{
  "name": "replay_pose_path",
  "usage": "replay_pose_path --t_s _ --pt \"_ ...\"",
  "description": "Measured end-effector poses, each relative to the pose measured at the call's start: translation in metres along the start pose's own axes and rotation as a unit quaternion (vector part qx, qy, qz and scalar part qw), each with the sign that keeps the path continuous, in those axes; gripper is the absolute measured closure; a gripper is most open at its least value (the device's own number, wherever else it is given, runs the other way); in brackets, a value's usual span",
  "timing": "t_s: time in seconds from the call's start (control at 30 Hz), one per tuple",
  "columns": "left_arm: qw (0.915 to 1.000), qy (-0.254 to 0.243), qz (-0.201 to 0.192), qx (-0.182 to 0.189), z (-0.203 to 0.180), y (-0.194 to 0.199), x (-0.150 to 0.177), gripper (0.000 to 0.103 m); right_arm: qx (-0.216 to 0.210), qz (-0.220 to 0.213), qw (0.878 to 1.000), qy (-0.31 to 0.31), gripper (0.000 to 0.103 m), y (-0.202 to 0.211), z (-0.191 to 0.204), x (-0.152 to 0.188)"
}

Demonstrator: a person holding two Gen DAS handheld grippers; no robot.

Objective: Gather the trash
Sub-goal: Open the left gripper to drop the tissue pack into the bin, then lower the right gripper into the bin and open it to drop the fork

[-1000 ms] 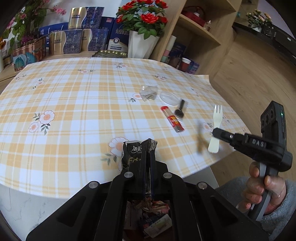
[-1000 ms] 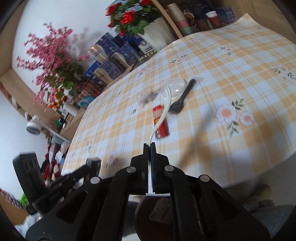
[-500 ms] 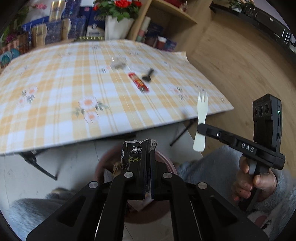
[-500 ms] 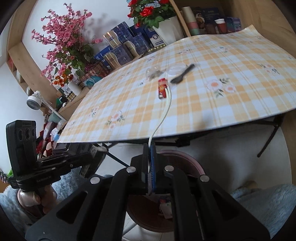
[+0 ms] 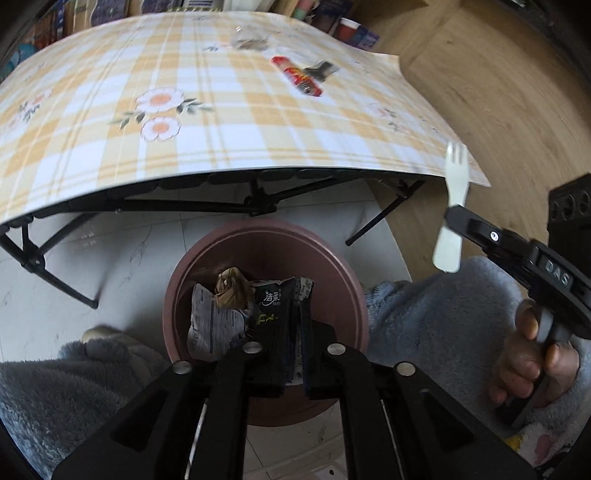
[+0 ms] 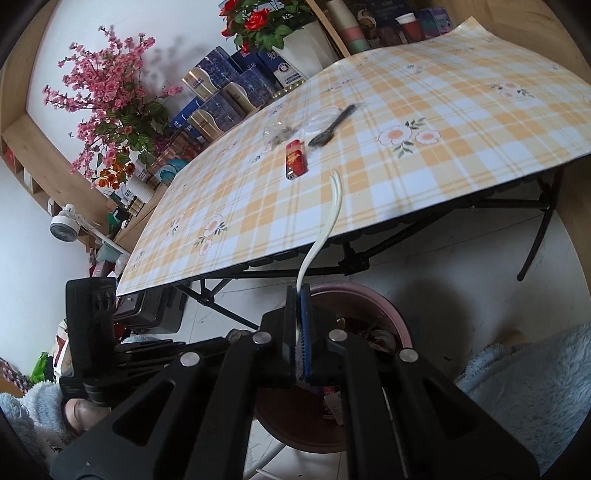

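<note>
Looking down along my left gripper (image 5: pixel 291 328), I see it poised over the pinkish-brown trash bin (image 5: pixel 354 291) that stands on the pale floor just in front of the desk (image 5: pixel 221 140). Its jaws are opening, with the dark crumpled wrapper (image 5: pixel 275 306) between them; the pads seem to touch the wrapper's sides, though I cannot tell how firmly. The wrapper hangs above the bin's mouth, where a brown paper wad (image 5: pixel 231 286) and a printed white packet (image 5: pixel 212 325) already lie. My right gripper (image 6: pixel 298 317) is pressed together on the handle of a white plastic fork (image 6: pixel 325 221); the fork sticks up and forward, its tines showing against the checked yellow cloth at the desk's near edge. From the left camera that gripper sits off to the right of the bin, held by a hand (image 5: pixel 532 362) in a fluffy pale-blue sleeve (image 5: pixel 436 317), the fork upright in it. From the right camera the bin lies directly below and just beyond the pinched fingers. Several pieces of trash rest on the desk, close together toward its far side: a red tube-shaped packet (image 6: pixel 296 159), a black plastic spoon (image 6: pixel 332 125) just beside it, a clear round lid (image 6: pixel 319 118) touching the spoon, and a crumpled clear wrapper (image 6: pixel 277 134) next to the lid. Potted red flowers (image 6: pixel 258 22) and blue boxes (image 6: pixel 225 88) stand behind the desk.
</note>
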State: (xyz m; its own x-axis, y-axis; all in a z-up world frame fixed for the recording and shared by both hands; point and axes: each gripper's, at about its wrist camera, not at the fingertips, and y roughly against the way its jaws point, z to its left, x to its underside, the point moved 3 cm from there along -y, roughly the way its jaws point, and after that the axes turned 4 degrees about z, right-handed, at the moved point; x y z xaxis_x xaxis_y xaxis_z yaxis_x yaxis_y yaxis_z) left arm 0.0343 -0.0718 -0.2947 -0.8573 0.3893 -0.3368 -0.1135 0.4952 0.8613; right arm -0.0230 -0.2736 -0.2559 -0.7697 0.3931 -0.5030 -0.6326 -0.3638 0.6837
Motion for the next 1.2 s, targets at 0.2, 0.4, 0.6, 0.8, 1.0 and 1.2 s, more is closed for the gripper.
replay_pose_path --t_s 0.2,0.4,0.6,0.8,1.0,1.2 --pt "0.9979 0.032 -0.057 -0.001 0.011 0.02 -0.011 0.045 0.011 0.009 1.0 0.022 0.097 -0.006 0.006 0.003" --pt "0.987 0.025 -0.137 -0.08 0.02 0.066 -0.025 0.017 0.024 0.027 0.998 0.052 0.097 -0.017 0.016 0.008" --pt "0.97 -0.008 -0.194 -0.146 0.026 0.108 -0.026 0.007 0.04 0.053 0.994 0.085 0.097 -0.029 0.025 0.017" --pt "0.9473 -0.053 -0.211 -0.235 0.035 0.125 -0.004 0.006 0.057 0.082 0.989 0.113 0.096 -0.041 0.033 0.026" --pt "0.948 -0.01 -0.23 -0.22 0.054 0.133 0.014 0.006 0.079 0.115 0.981 0.136 0.096 -0.054 0.039 0.037" --pt "0.9473 0.031 -0.223 -0.228 0.071 0.133 0.017 0.006 0.089 0.127 0.978 0.139 0.096 -0.059 0.039 0.041"
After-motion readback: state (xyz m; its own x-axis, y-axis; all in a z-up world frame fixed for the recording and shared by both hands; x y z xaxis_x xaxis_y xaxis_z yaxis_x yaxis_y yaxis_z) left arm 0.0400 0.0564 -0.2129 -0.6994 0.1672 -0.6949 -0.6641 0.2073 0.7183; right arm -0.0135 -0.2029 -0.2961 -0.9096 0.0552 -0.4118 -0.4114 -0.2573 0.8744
